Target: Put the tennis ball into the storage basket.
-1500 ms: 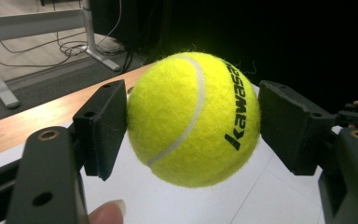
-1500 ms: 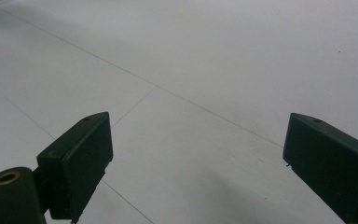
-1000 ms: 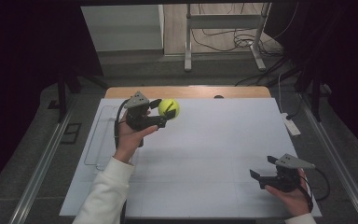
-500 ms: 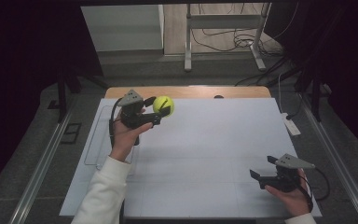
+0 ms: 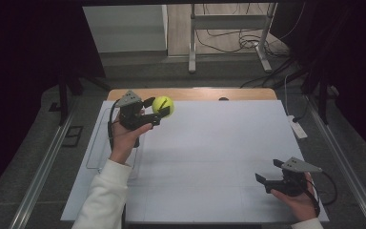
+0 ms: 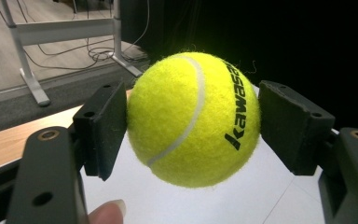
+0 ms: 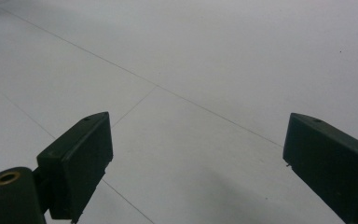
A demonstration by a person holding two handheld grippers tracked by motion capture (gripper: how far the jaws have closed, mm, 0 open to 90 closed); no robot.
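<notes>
Jaws of left gripper (image 5: 155, 109) clamping tennis ball (image 5: 163, 106), right gripper (image 5: 269, 174) jaws wide

The high view looks forward and down from above the person's side, taking in the whole white table (image 5: 209, 162), the floor beyond it and a metal stand (image 5: 228, 33) at the far side. The left gripper view rides low on the left gripper (image 5: 145, 112), held up over the table's far left part, and faces across the far edge toward the same metal stand (image 6: 28, 70), with the tennis ball (image 6: 193, 119) very close to the lens. The right gripper view sits just above the table's near right part, angled down along its jaws at the bare white surface (image 7: 191, 70), which the high view also covers.
</notes>
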